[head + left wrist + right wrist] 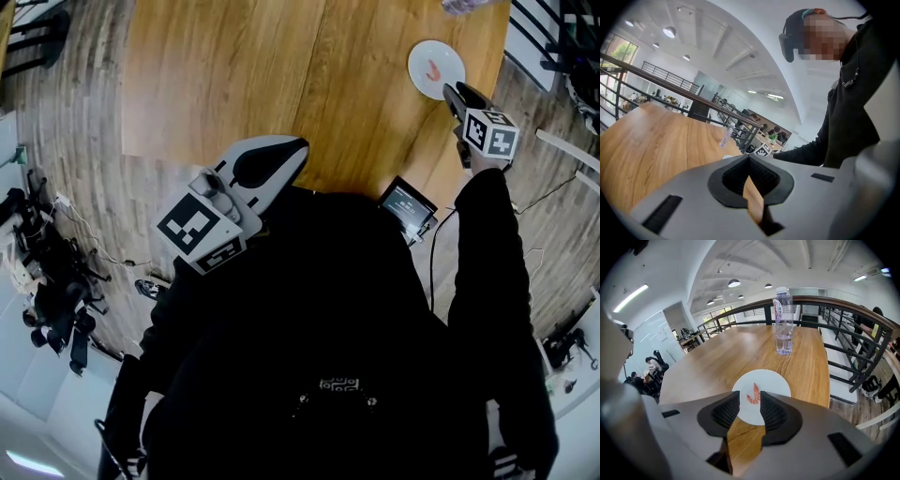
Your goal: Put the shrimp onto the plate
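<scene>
An orange shrimp [432,69] lies on a small round white plate [451,56] near the far right corner of the wooden table [281,75]. My right gripper [451,92] hovers just short of the plate's near rim, open, with nothing between its fingers. In the right gripper view the shrimp [753,394] shows on the plate [774,384] through the gap of the right gripper [750,398]. My left gripper [302,145] is held close to my body over the table's near edge. Its tips meet, and the left gripper [749,159] holds nothing.
A clear water bottle [783,326] stands upright on the table beyond the plate. A dark metal railing [843,329] runs along the table's far and right sides. A small screen device [408,206] sits beyond the table's near right edge. The person's dark sleeve [487,253] leads to the right gripper.
</scene>
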Motion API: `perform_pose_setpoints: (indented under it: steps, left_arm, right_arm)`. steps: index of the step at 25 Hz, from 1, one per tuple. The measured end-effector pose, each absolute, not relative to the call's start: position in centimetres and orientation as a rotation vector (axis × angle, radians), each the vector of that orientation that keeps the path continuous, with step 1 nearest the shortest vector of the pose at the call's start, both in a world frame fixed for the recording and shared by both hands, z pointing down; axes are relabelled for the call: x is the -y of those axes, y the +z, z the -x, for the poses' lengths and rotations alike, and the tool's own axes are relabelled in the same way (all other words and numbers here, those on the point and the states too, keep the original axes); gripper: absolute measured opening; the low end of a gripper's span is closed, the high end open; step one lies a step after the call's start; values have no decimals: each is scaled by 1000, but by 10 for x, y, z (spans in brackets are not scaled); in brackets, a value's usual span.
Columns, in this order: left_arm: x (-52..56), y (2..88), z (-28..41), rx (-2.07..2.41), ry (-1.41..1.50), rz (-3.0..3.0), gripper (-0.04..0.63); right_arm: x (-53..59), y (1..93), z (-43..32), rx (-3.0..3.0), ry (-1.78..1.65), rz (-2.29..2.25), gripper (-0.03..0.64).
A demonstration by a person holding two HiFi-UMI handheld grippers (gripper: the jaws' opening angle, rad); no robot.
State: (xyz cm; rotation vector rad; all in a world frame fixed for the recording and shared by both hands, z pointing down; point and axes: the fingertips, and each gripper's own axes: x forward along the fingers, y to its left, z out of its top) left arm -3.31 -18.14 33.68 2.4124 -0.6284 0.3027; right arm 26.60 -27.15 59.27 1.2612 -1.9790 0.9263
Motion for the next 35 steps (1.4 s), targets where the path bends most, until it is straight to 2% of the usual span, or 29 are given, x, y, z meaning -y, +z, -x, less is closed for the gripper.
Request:
perform_pose_setpoints:
  steps: [2,4,7,11,19,24,30,35]
  left_arm:
    - [183,332,30,586,301,-2446,5]
    - [186,329,29,538,298,-2481,5]
    - [186,318,27,470,271,-2522,5]
    - [192,291,20,403,178,-2569,5]
    - [210,278,-16,292,145,-2647,5]
    - [211,251,-32,262,139,-2771,5]
    - [208,226,-39,251,93,-2872,5]
    - [206,224,-40,250,67,-2854,5]
  right_arm:
    - [260,585,-267,1975,921,-1283,121]
    - [247,575,-268,1973,929,-1326,50]
    - [223,555,-261,1985,973,-1366,20]
    - [201,506,-242,2050,1018,-1398,18]
    - [187,424,-221,2146,877,-1410,18]
    - [183,322,-215,2331,786,-1624,18]
    - [169,188,-195,2554,403,-1772,17]
    - [166,177,-163,2619,364,-1639,17]
